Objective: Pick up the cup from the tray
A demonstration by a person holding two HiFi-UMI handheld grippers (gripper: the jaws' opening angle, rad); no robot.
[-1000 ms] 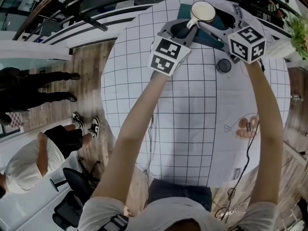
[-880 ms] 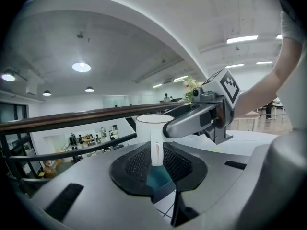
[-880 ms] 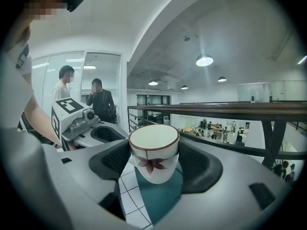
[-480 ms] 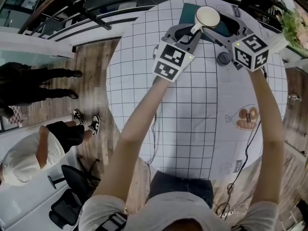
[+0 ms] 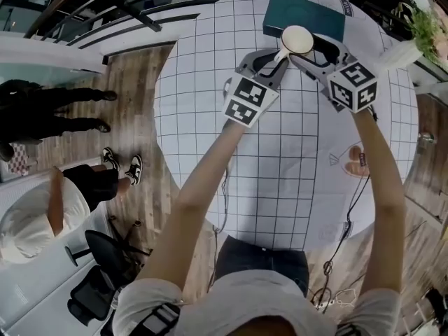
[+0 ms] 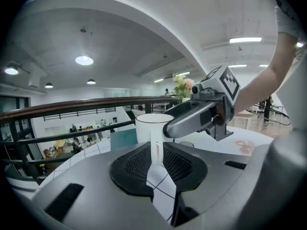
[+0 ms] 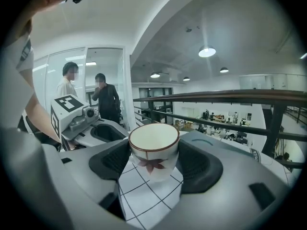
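A white cup [image 5: 297, 39] with a brown rim and a leaf print hangs above the gridded table, just nearer to me than the teal tray [image 5: 308, 14]. My left gripper [image 5: 280, 53] is shut on the cup's handle, which stands upright between its pads [image 6: 139, 163]. My right gripper [image 5: 308, 52] comes in from the right and is shut on the cup's body [image 7: 153, 150], whose sides touch both black pads [image 7: 115, 159]. The cup [image 6: 152, 127] is upright and looks empty. The tray's top shows nothing on it.
The round white table [image 5: 280, 187] carries a printed bread picture [image 5: 357, 161] at the right. A white vase [image 5: 400, 54] with greenery stands at the far right edge. A railing runs behind the table. People stand on the wooden floor [image 5: 133, 103] to the left.
The cup, held by both grippers, has come off the tray toward me; the whole tray now shows beyond it. The small dark disc seen earlier on the table is now hidden.
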